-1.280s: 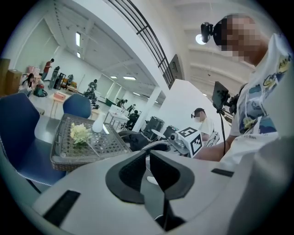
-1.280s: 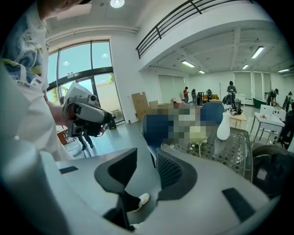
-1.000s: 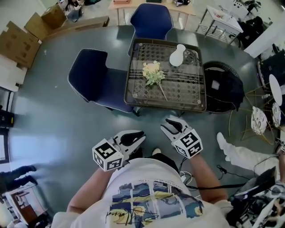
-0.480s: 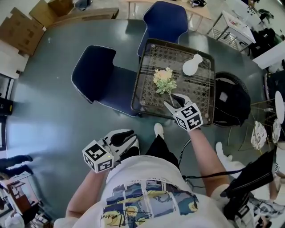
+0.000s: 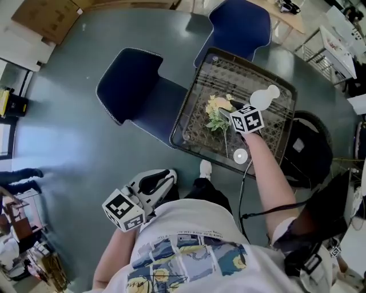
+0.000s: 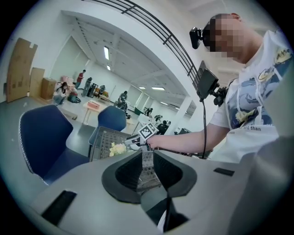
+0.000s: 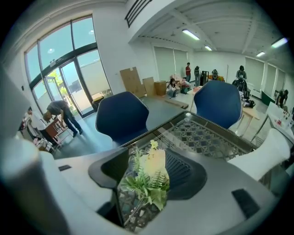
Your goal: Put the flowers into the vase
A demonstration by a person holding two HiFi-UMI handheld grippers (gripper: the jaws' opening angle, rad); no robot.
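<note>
A bunch of pale yellow flowers (image 5: 216,110) with green leaves lies on the glass-topped lattice table (image 5: 229,68). A white vase (image 5: 264,97) lies just to its right. My right gripper (image 5: 226,113) reaches over the table and is down at the flowers. In the right gripper view the flowers (image 7: 148,176) lie between the jaws of the right gripper (image 7: 149,156), which are opening, and the pads are not pressing on them. My left gripper (image 5: 166,174) hangs off the table near my body. In the left gripper view, the left gripper (image 6: 147,158) shows a narrow gap and holds nothing.
Two blue chairs (image 5: 134,86) (image 5: 240,23) stand at the table's left and far sides. A black round seat (image 5: 309,149) is at its right. Cardboard boxes (image 5: 46,11) lie far left. People stand in the hall's background.
My right gripper went from beside my body out over the table and down to the flowers, with its jaws spreading. The left gripper drifted a little to the left and stayed low.
</note>
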